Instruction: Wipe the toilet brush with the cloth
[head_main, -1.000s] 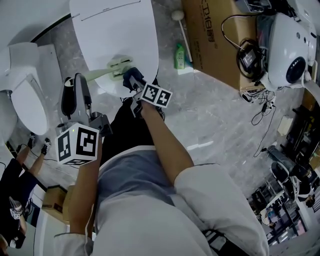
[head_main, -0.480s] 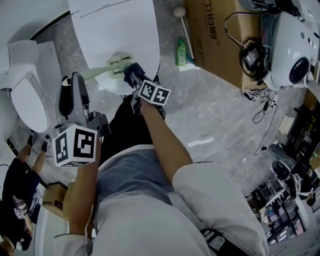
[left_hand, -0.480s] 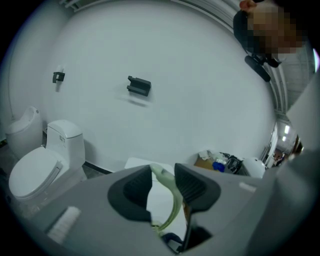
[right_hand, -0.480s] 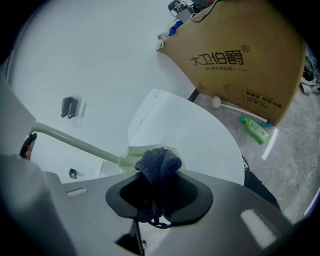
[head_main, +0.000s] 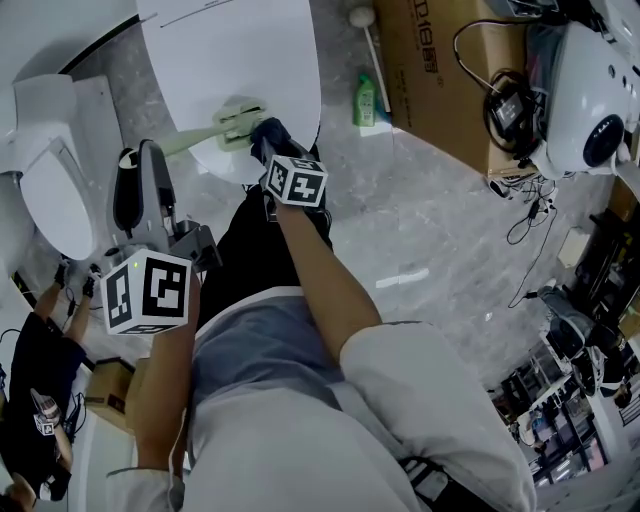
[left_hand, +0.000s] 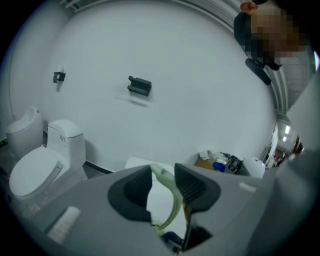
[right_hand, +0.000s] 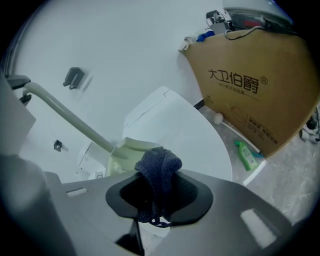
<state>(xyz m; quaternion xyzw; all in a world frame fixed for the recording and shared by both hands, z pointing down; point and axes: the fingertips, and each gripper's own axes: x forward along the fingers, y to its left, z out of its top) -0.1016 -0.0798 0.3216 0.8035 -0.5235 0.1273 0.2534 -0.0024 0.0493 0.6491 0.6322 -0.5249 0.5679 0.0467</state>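
since a moment ago the right gripper (head_main: 268, 137) has edged forward and a little left toward the brush head, its marker cube turning with it, while the left gripper (head_main: 140, 165) has barely shifted. the right gripper (right_hand: 157, 192) is clenched on a dark blue cloth (right_hand: 157, 167), which bunches up out of its jaws with loose threads hanging below them. just ahead of those jaws, and touching the cloth or all but touching it, sits the pale green head of the toilet brush (right_hand: 127, 150); its handle runs up and to the left from there toward the left gripper. in the left gripper view the left gripper (left_hand: 162, 187) grasps that thin green handle (left_hand: 172, 200), which passes between its two dark pads, lying closer to the right one. the brush head (head_main: 238, 122) and the cloth (head_main: 270, 133) hang over the near edge of a white rounded bench (head_main: 230, 50). a white toilet (head_main: 50, 200) stands to the left of the left gripper. to the right of the right gripper, a green bottle (head_main: 365, 100) lies on the floor beside a cardboard box (head_main: 440, 70).
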